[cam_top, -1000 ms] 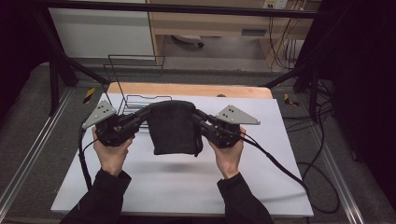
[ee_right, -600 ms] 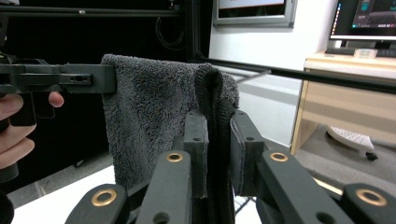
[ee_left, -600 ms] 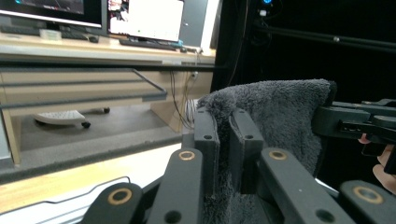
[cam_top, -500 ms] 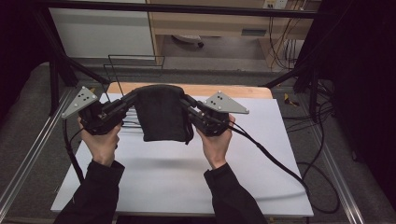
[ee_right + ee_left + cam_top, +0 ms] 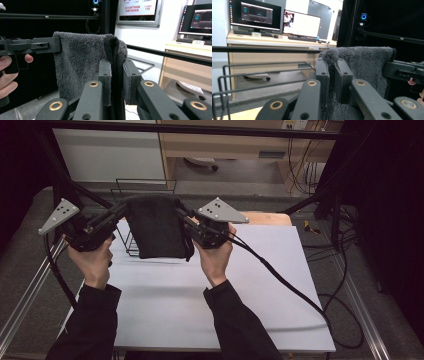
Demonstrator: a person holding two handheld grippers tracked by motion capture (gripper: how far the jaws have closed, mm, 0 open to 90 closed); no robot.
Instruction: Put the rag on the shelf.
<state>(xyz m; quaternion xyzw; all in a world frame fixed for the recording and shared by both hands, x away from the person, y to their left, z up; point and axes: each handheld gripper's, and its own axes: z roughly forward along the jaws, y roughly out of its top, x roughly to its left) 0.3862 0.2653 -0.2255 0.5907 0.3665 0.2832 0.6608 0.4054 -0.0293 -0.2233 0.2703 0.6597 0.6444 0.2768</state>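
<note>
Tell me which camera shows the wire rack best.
The high view: the rack stands at the table's far left edge, its top frame and one side showing, the towel hanging in front of the rest. The left gripper view catches a few of its bars close up, no whole shape.

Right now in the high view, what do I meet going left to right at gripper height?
Left gripper → towel → right gripper → bare white table → cables on the floor.
</note>
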